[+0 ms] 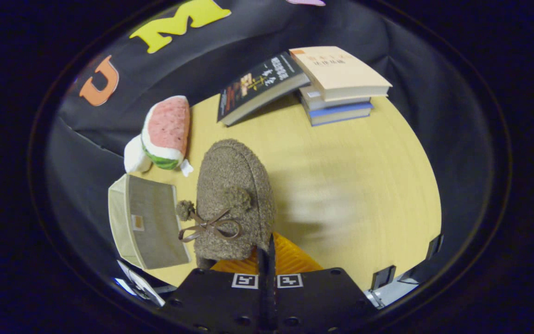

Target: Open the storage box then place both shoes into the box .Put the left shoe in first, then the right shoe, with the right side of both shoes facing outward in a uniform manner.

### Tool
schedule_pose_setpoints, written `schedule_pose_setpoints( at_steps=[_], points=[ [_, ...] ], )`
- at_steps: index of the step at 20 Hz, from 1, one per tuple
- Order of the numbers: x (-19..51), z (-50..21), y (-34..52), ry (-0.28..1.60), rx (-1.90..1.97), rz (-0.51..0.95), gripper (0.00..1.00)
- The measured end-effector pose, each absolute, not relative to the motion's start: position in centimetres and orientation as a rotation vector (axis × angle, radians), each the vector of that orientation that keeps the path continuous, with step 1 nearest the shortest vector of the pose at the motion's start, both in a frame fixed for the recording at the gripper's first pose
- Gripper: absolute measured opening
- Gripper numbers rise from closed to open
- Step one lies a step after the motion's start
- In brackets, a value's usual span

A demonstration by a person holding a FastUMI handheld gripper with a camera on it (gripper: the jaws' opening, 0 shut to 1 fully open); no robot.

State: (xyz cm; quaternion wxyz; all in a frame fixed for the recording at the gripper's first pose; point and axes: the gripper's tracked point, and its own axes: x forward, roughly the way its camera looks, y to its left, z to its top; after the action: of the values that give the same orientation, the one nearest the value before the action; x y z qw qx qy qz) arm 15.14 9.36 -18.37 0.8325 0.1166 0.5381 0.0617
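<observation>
One fuzzy shoe [234, 195] is hanging pinched in the closed tongs [265, 250] above the table [364, 195], storage box [149, 222] sitting just beside.

Dark book [260, 86]: pale and yellow East Asian characters in columns on the cover, with small print lower down; too small and slanted to read.
Beige book [336, 69]: one faint line of characters across the cover beside a small orange mark; not legible.
Box [149, 222]: a small pale tag [137, 222] on its side; any print on it cannot be made out.
Gripper [267, 246]: two square black-and-white coded markers [244, 280] side by side, one behind each finger; patterns only, no letters or numbers. The fingers stand nearly together, nipping the shoe [232, 185] by its rim.
</observation>
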Motion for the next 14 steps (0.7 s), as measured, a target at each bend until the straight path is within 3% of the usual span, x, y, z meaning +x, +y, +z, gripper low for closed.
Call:
schedule_pose_setpoints(
  at_steps=[8,14],
  points=[
    [12.8,-11.5,27.9,1.104,0.174,0.359,0.00],
    [12.2,-13.2,38.4,1.135,0.121,0.400,0.00]
  ],
)
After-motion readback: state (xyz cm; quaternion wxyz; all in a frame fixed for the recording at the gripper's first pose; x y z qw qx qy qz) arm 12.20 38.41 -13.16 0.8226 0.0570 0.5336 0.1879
